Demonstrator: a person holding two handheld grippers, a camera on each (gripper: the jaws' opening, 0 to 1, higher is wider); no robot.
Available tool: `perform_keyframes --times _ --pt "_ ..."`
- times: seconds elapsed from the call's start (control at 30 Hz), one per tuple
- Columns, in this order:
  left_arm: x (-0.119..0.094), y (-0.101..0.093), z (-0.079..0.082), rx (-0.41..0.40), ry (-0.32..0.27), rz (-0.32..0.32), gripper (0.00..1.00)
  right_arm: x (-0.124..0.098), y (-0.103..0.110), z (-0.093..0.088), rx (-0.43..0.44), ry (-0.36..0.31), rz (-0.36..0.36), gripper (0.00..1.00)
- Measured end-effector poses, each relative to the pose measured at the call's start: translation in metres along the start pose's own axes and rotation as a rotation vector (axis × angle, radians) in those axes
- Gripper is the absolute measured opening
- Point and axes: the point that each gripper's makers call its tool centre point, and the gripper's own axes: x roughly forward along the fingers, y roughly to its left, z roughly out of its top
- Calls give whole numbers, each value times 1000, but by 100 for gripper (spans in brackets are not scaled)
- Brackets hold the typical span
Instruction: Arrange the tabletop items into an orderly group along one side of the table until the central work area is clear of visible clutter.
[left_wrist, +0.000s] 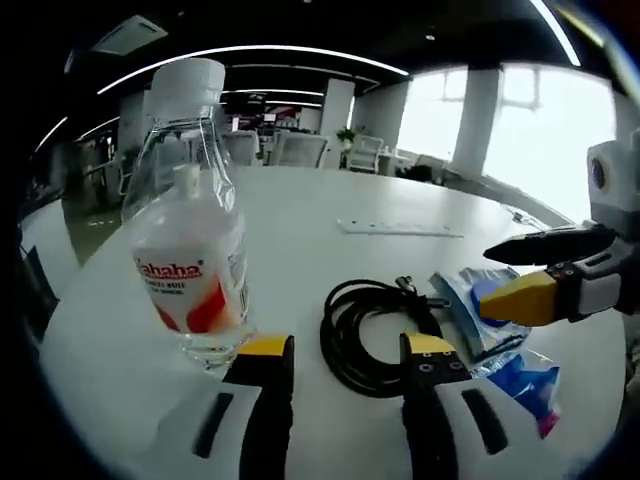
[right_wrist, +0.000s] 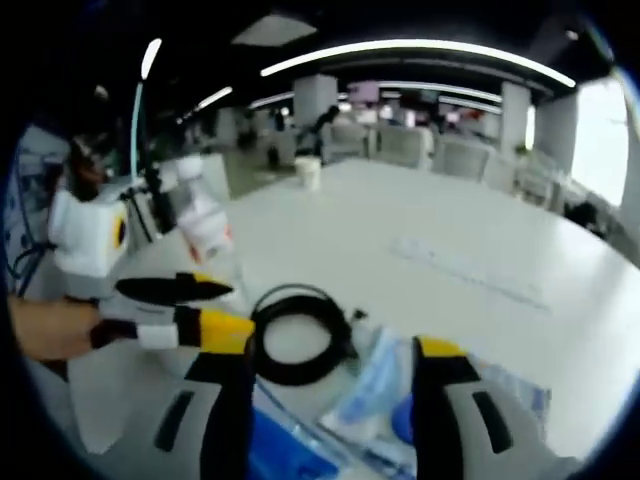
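Still early in the tidy-up, I'd judge: items sit loose mid-table, nothing grouped along an edge yet.

Left gripper view: left tongs (left_wrist: 345, 360) spread, pinching nothing, yellow-tipped black jaws rising from 6 o'clock. Coiled black cable (left_wrist: 372, 332) lies flat between and just beyond the tips, plug end at its 1 o'clock. Clear plastic water bottle (left_wrist: 189, 215) stands upright at 9 o'clock, white cap, red-and-white label, water inside, just beside the left jaw tip. Blue-and-clear plastic packets (left_wrist: 500, 345) lie at 3 to 4 o'clock, crinkly, glossy, touching the cable's edge. Right tongs (left_wrist: 520, 270) come in from 3 o'clock above the packets, jaws parted, empty. White ruler-like strip (left_wrist: 398, 229) lies farther off at 12 o'clock. Table (left_wrist: 330, 205) is white, smooth, rounded.

Right gripper view: right tongs (right_wrist: 330, 370) spread, hovering over the packets (right_wrist: 375, 395) at 6 o'clock; no grip on them. Cable (right_wrist: 297, 335) at 11 o'clock of the tips. Left tongs (right_wrist: 215, 310) enter from 9 o'clock, held by a hand (right_wrist: 50, 328), parted. Bottle (right_wrist: 203, 222) blurred at 10 o'clock.

Next move likely calls for lowering onto a packet edge; thin film is slippery, so a flat, low pinch is needed. Cable is floppy and may uncoil if lifted.
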Motion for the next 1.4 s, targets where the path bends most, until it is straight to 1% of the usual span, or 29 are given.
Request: perform_keyframes --times 0.03,0.07,0.13,0.2,0.3,0.43,0.63,0.73,0.87,0.93,1.03,1.07,1.1,1.27,1.4 --pt "0 1 1 4 -4 3 32 2 0 0 -2 1 1 57" --pt "1 3 1 3 -11 8 31 5 2 -1 -13 3 6 56" --pt "3 5 0 -9 -6 7 33 10 2 -3 -28 14 6 54" --pt "4 5 -1 -18 -4 6 30 15 2 -5 -39 20 5 52" --pt "6 7 -2 -21 -2 10 30 23 3 -4 -49 20 13 48" --pt "7 5 -2 -41 -13 -1 26 32 6 -3 -57 24 19 47" --pt "10 -1 -6 -58 -9 -4 23 46 11 -6 -85 50 23 43" --pt "12 -4 -9 -68 5 -9 23 50 11 -8 -24 66 12 42" --pt "14 -4 -11 -72 11 -6 21 55 10 -12 -12 87 -3 39" --pt "15 -3 -12 -74 20 4 20 58 8 -16 -2 111 -17 38" --pt "16 -2 -15 -69 32 13 18 59 5 -22 -21 152 -49 36" --pt "16 0 -16 -57 37 27 18 61 5 -23 -34 156 -52 34" --pt "16 2 -18 -47 48 39 17 62 7 -22 -30 156 -59 33" --pt "17 1 -18 -69 45 35 16 66 7 -21 -42 172 -92 32" --pt "18 -3 -19 -85 53 28 10 69 5 -21 -57 183 -121 31"
